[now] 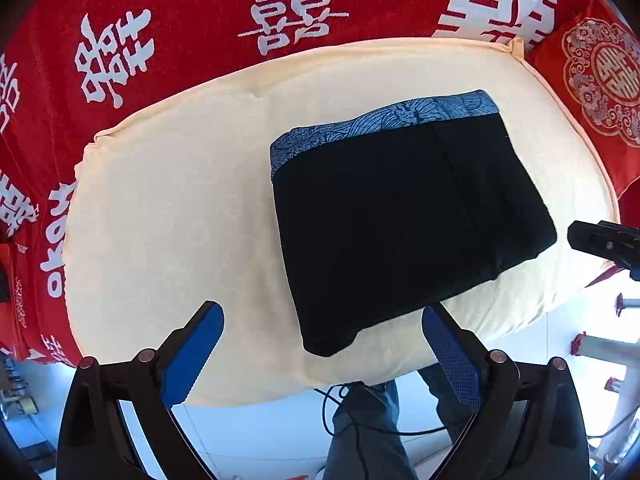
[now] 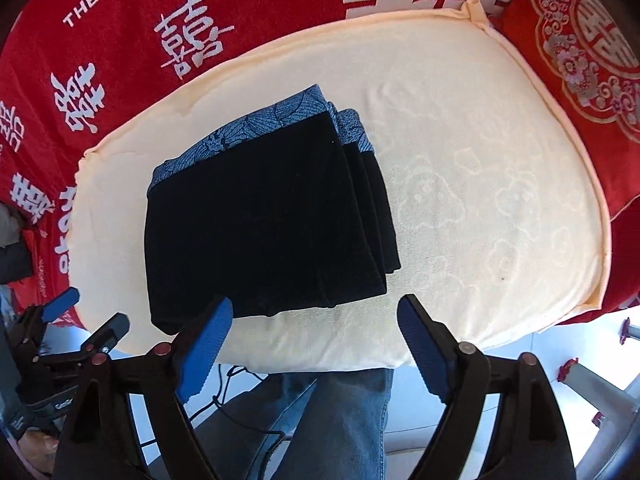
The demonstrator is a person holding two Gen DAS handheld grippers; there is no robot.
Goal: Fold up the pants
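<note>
Black pants (image 1: 400,216) with a blue patterned waistband lie folded in a compact stack on a cream cushion (image 1: 180,200). They also show in the right wrist view (image 2: 260,220), with several folded layers visible at the right edge, on the same cushion (image 2: 480,200). My left gripper (image 1: 322,320) is open and empty, held above the cushion's near edge, just short of the pants. My right gripper (image 2: 316,316) is open and empty, above the near edge, its left finger over the pants' near hem. The left gripper shows in the right wrist view (image 2: 92,312), open.
A red blanket (image 1: 180,20) with white characters covers the surface behind and left of the cushion. A red embroidered pillow (image 2: 592,60) lies at the right. The person's jeans-clad legs (image 2: 332,420) and a black cable (image 1: 344,412) are below the cushion's edge, over a white floor.
</note>
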